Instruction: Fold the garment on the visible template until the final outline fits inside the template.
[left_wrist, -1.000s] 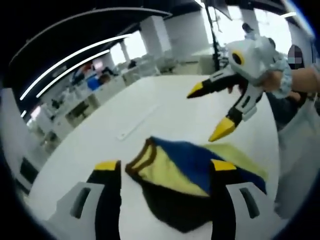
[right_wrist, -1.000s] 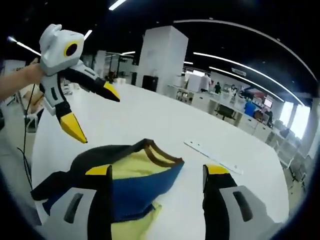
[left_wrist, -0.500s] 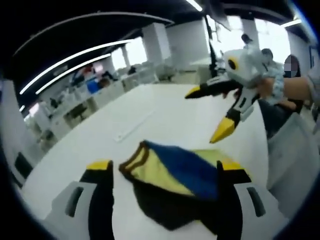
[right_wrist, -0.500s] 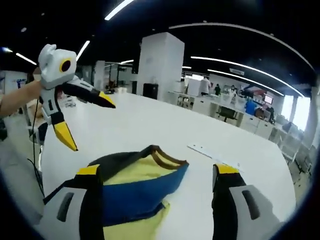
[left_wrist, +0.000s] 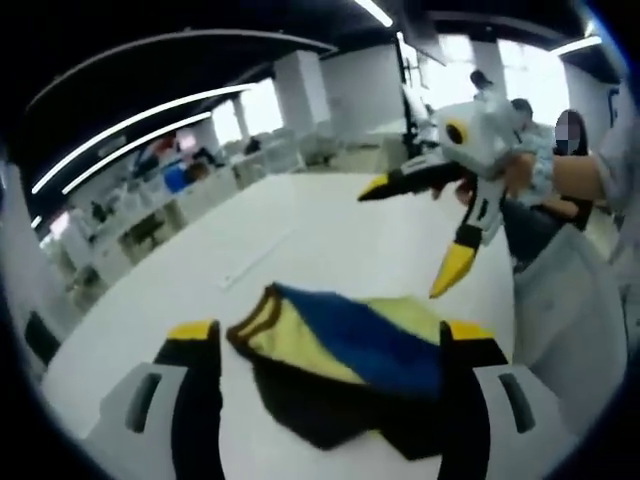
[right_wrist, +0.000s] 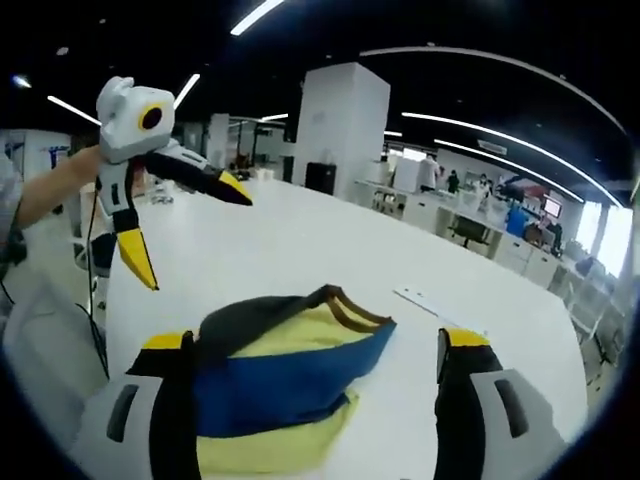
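A folded garment (left_wrist: 335, 355), yellow and blue with black fabric and a brown collar, lies on the white table (left_wrist: 300, 240). In the left gripper view my left gripper (left_wrist: 328, 335) hangs open over it, one jaw on each side, holding nothing. My right gripper (left_wrist: 412, 230) is in the air beyond the garment, jaws spread wide. In the right gripper view the garment (right_wrist: 285, 375) sits between the jaws of my open right gripper (right_wrist: 313, 340). My left gripper (right_wrist: 187, 228) hovers open at the upper left, held by a hand.
A thin white strip (left_wrist: 250, 265) lies on the table beyond the garment, and it is also in the right gripper view as the white strip (right_wrist: 430, 300). A person's sleeve (left_wrist: 565, 320) stands at the table's edge. Office desks and a white pillar (right_wrist: 345, 130) are far behind.
Both cameras have shifted slightly, so the garment sits a bit lower and more centred. The garment itself lies as before. Both grippers stay open in the air.
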